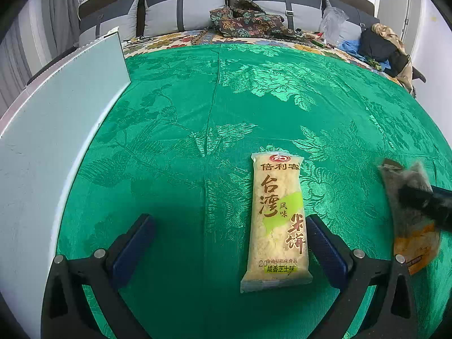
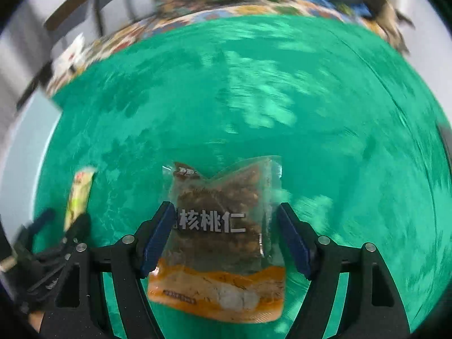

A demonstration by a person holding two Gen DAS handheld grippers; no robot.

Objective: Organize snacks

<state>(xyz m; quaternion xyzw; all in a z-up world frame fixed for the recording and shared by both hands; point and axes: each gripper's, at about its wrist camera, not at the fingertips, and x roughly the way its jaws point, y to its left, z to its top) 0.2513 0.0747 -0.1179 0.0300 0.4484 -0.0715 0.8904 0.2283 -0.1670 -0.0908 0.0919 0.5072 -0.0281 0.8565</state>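
Observation:
A long yellow rice-cracker packet (image 1: pixel 276 220) lies flat on the green cloth (image 1: pixel 197 113). My left gripper (image 1: pixel 230 220) is open around it, and the packet rests close to the right finger without being pressed. My right gripper (image 2: pixel 226 220) is shut on a clear walnut packet (image 2: pixel 220 240) with an orange bottom band, held across its width above the cloth. That packet stays sharp while the background smears. In the left wrist view the walnut packet (image 1: pixel 409 212) and right gripper (image 1: pixel 432 203) appear blurred at the right edge. The right wrist view shows the rice-cracker packet (image 2: pixel 79 197) and left gripper (image 2: pixel 56 226) at lower left.
A white board (image 1: pixel 56 113) borders the cloth on the left. Behind the cloth are grey sofa cushions (image 1: pixel 183 8), a dark patterned throw (image 1: pixel 248 19), a clear plastic bag (image 1: pixel 333 22) and a pile of clothes (image 1: pixel 387 45). The cloth's far half (image 2: pixel 254 84) is bare.

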